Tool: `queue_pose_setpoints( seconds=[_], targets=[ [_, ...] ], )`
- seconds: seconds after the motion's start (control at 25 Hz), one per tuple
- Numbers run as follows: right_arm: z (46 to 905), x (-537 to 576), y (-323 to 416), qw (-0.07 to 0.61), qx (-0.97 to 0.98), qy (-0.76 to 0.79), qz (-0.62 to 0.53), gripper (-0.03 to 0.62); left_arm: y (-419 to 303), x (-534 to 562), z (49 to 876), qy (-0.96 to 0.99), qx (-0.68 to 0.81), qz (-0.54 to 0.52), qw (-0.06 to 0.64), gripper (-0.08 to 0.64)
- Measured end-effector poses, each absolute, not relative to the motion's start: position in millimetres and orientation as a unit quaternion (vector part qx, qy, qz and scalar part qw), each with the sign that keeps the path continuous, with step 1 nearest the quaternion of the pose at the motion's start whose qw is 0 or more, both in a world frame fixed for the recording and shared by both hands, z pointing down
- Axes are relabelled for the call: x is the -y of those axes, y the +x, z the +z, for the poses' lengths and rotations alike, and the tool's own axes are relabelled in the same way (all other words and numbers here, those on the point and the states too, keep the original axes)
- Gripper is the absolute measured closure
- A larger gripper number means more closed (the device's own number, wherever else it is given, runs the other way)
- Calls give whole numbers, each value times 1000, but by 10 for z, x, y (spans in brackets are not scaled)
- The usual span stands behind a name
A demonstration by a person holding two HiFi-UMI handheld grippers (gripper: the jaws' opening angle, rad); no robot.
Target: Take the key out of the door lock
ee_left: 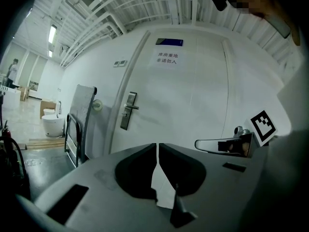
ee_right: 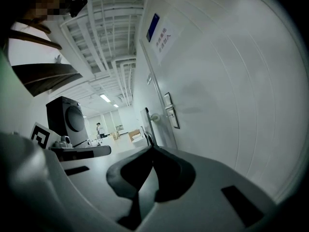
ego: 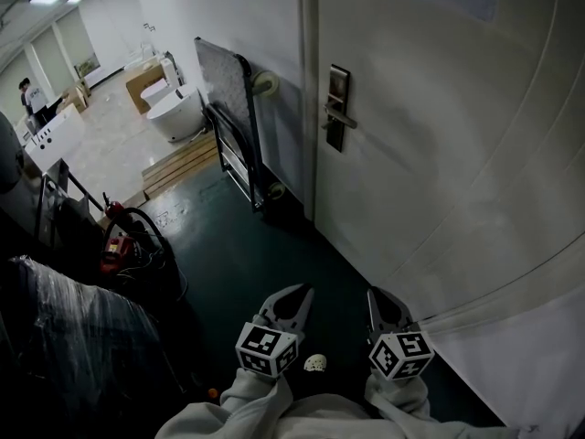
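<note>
The white door (ego: 439, 154) fills the right of the head view. Its metal lock plate with a lever handle (ego: 337, 108) sits well ahead of both grippers; it also shows small as the lock plate (ee_left: 128, 111) and the lock plate (ee_right: 171, 112). The key is too small to make out in any view. My left gripper (ego: 300, 293) and right gripper (ego: 373, 294) hang low, side by side over the dark floor, far from the lock. The left gripper (ee_left: 157, 146) has its jaw tips touching, with nothing held. The right gripper (ee_right: 152, 149) is likewise shut and empty.
A folded platform cart (ego: 228, 108) leans on the wall left of the door. Beyond it stand a white bathtub (ego: 174, 112) and wooden boards (ego: 178, 165). Red equipment (ego: 114, 245) and a plastic-wrapped bulk (ego: 64, 327) sit at the left. A small white object (ego: 314, 364) lies on the floor. A person (ego: 32, 99) stands far off.
</note>
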State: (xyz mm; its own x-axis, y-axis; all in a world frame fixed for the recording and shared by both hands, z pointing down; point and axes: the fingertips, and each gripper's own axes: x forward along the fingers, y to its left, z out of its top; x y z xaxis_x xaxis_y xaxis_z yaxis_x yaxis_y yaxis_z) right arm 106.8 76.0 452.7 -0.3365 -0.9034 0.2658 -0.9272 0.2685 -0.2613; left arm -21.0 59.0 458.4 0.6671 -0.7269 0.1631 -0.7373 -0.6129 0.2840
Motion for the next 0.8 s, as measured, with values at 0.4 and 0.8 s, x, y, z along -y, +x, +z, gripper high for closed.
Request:
queue_pose_setpoints(
  seconds=[0.4,0.8],
  targets=[
    [4683,-893,1083,47,786,581,205,540,-253,-750,4763,892,409,27,188,537],
    [4758,-892,1132,52,781,585,211,540,-242,-699,4824,890,413,26,194,537]
  ],
)
